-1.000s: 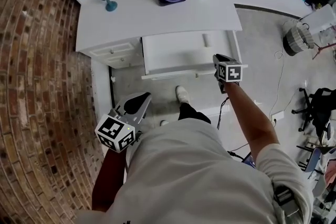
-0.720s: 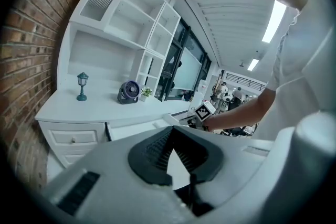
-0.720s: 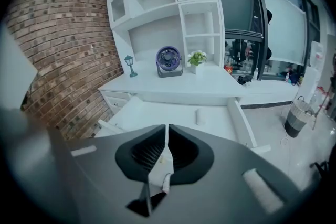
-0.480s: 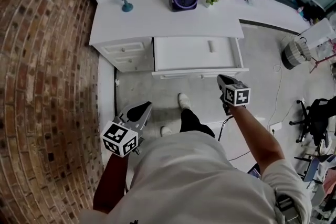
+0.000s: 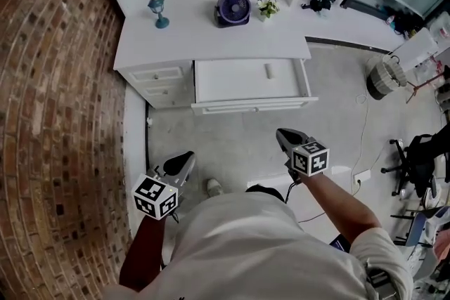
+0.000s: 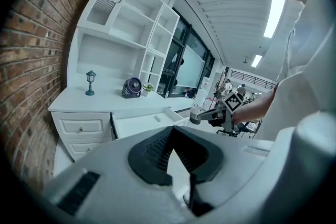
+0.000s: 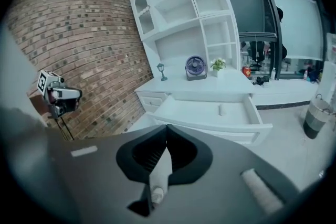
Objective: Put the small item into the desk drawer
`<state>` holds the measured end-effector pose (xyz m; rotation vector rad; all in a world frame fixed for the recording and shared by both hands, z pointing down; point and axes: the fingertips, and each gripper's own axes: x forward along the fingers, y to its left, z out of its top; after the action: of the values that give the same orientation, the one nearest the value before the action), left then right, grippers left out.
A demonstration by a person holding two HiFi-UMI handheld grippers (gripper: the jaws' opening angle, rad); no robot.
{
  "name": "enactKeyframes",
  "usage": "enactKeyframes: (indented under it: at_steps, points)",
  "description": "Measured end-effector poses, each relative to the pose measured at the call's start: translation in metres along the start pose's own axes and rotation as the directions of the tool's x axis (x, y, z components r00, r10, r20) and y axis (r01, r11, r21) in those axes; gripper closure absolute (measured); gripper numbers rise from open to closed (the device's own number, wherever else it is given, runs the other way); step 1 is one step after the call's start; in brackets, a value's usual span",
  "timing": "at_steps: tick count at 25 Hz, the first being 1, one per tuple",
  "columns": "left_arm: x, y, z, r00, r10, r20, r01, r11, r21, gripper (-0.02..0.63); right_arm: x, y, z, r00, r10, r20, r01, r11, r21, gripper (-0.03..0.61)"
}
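Observation:
The white desk [image 5: 211, 38] has its wide drawer [image 5: 249, 81] pulled out. A small pale stick-shaped item [image 5: 267, 70] lies inside it on the right, also seen as the item [image 7: 221, 109] in the right gripper view. My right gripper [image 5: 281, 132] hangs over the floor in front of the drawer, well clear of it, jaws shut and empty [image 7: 167, 127]. My left gripper [image 5: 184, 157] is low at the left by my body, shut on nothing [image 6: 171, 129].
On the desk top stand a teal lamp figurine [image 5: 159, 12], a purple fan [image 5: 232, 8] and a small plant [image 5: 266, 7]. A brick wall [image 5: 49, 95] runs along the left. A basket [image 5: 383, 77] and a black chair [image 5: 422, 151] stand at the right.
The right gripper has drawn back from the drawer front toward my body, and I have stepped away from the desk. The item stays in the drawer. The left gripper has barely moved.

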<state>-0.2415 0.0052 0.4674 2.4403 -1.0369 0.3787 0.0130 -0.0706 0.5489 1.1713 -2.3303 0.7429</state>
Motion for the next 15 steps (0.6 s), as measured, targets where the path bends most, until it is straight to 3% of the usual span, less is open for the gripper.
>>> enactKeyframes:
  at_steps: [7,15]
  points:
    - [0.042,-0.062,-0.009,0.998,-0.037,-0.058,0.039,0.998,0.04,0.609,-0.051,0.03,0.0,0.989,0.142,0.035,-0.138,0.986,-0.089,0.565]
    - [0.098,-0.145,0.001,0.995,-0.062,-0.073,0.067,0.996,0.064,0.609,-0.115,0.026,-0.022,0.958,0.286,0.016,-0.278,0.942,-0.19,0.566]
